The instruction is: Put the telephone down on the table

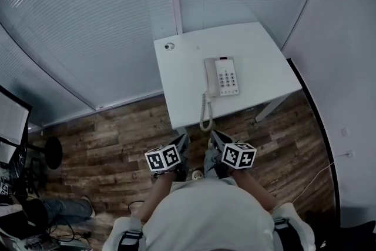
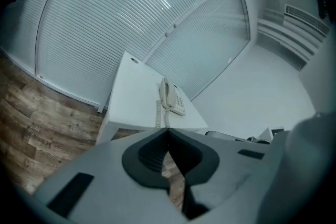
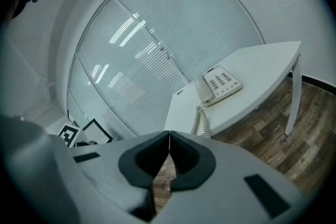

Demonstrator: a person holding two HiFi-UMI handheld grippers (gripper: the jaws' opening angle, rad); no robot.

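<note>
Your left gripper (image 1: 182, 141) and right gripper (image 1: 215, 138) both have jaws closed and empty, above the wood floor (image 1: 117, 132), short of the bench (image 1: 264, 67). The telephone (image 1: 222, 76) sits on the bench, its coiled cord (image 1: 205, 114) dangling over the near edge; a small round thing (image 1: 170, 46) sits at the far corner

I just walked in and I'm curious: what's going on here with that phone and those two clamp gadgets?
A person stands a little way back from a white table, holding a two-jaw gripper in each hand. The left gripper and the right gripper are both shut and hold nothing. The telephone sits on the table with its handset in the cradle, and its coiled cord hangs over the near edge. Neither gripper touches the telephone.
</note>
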